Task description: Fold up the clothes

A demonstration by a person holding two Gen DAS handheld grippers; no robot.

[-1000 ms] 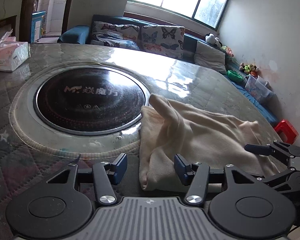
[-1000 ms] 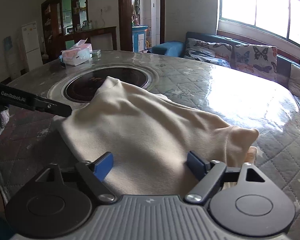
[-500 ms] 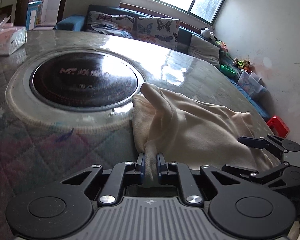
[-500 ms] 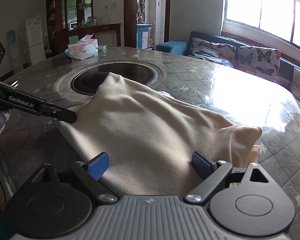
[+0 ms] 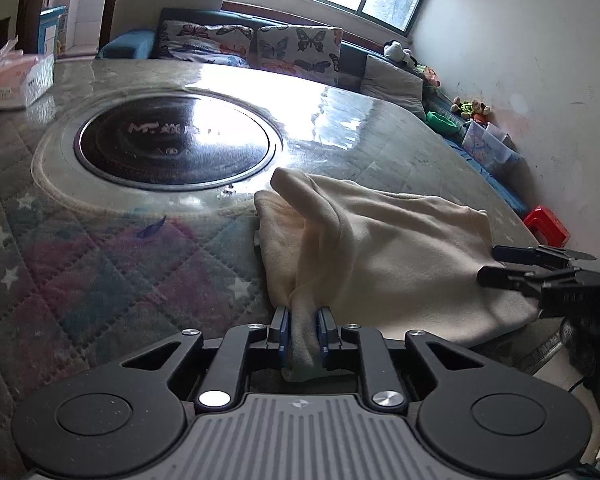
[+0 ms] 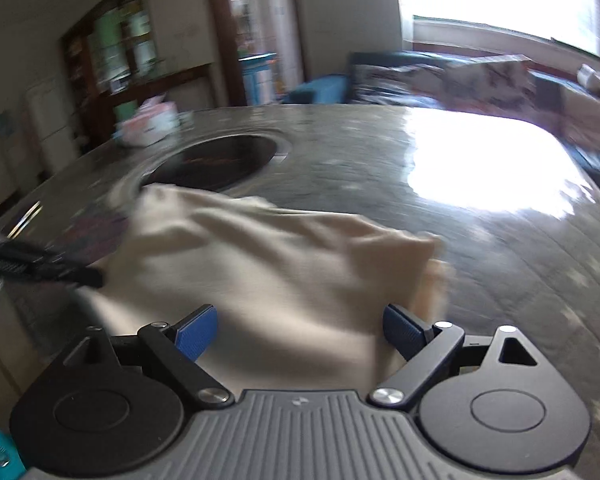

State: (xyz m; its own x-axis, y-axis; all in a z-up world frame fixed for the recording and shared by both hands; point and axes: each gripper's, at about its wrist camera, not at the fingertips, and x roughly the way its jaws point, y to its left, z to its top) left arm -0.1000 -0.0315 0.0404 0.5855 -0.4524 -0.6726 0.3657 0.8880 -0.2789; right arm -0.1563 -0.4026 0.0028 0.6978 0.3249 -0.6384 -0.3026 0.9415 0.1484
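Left wrist view: left tongs [image 5: 303, 332] pinched just a small bunch of the cream garment [image 5: 380, 256] near the bench [image 5: 100, 280] front edge, so it could've slipped free. Right wrist view, blurry: right tongs [image 6: 300, 330] were spread wide over the cloth, gripping nothing, so a one-sided pull might've dragged it crooked.

Left hand-held gripper [image 5: 303, 336] pinching cream garment [image 5: 380, 256] edge on table [image 5: 100, 272].

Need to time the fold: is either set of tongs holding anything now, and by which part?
Left tongs pinch the cream garment at its near edge, a bunched fold between the pads. Right tongs are open over it, gripping nothing.
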